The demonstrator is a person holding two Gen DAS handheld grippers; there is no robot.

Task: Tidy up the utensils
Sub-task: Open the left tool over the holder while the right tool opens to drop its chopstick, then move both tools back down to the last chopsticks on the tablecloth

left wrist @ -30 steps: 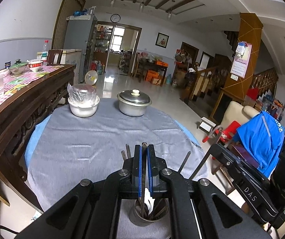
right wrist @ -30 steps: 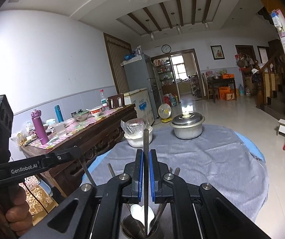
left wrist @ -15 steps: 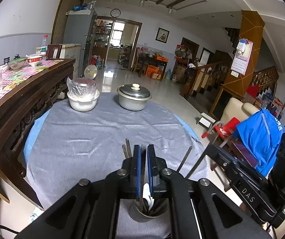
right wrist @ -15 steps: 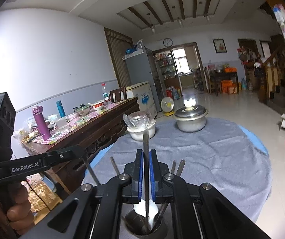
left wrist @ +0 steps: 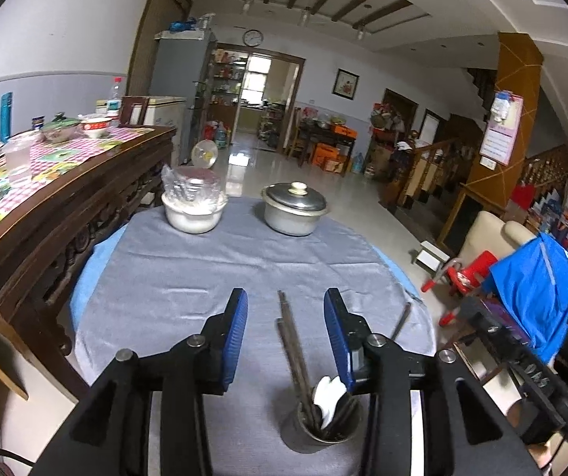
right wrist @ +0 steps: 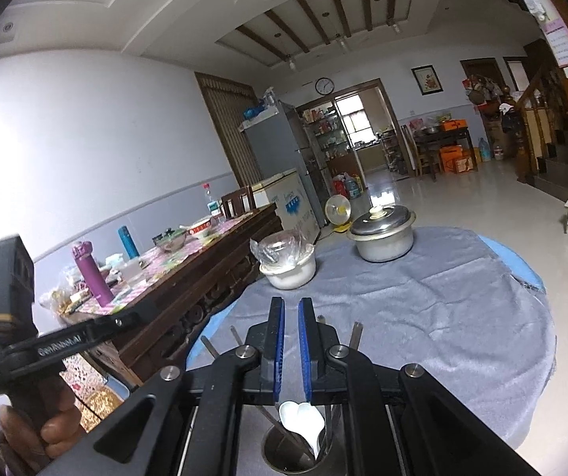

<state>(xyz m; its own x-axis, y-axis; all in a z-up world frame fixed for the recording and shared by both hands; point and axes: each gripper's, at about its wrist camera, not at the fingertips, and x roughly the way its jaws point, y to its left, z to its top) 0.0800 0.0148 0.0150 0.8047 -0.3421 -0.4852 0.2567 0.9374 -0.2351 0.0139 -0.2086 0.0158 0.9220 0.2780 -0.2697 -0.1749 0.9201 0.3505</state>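
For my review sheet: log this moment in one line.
left gripper: jaws opening, empty | right gripper: shut, empty | chopsticks, white spoon in round metal cup

On a round table draped in grey cloth [left wrist: 220, 277], the left gripper [left wrist: 285, 341] hovered with its blue-padded jaws opening, nothing pressed between them. At six o'clock, a metal cup [left wrist: 315, 430] near the table's front edge held dark chopsticks [left wrist: 293, 353] leaning up through the gap between the pads, with a white spoon [left wrist: 329, 392] alongside. At twelve o'clock, across the cloth, a lidded metal pot [left wrist: 293, 208] stood near a white bowl [left wrist: 192, 214] topped with clear plastic. At three o'clock, a blue jacket [left wrist: 537, 281] was draped over a chair. At nine o'clock stood a dark wooden sideboard [left wrist: 65, 214].
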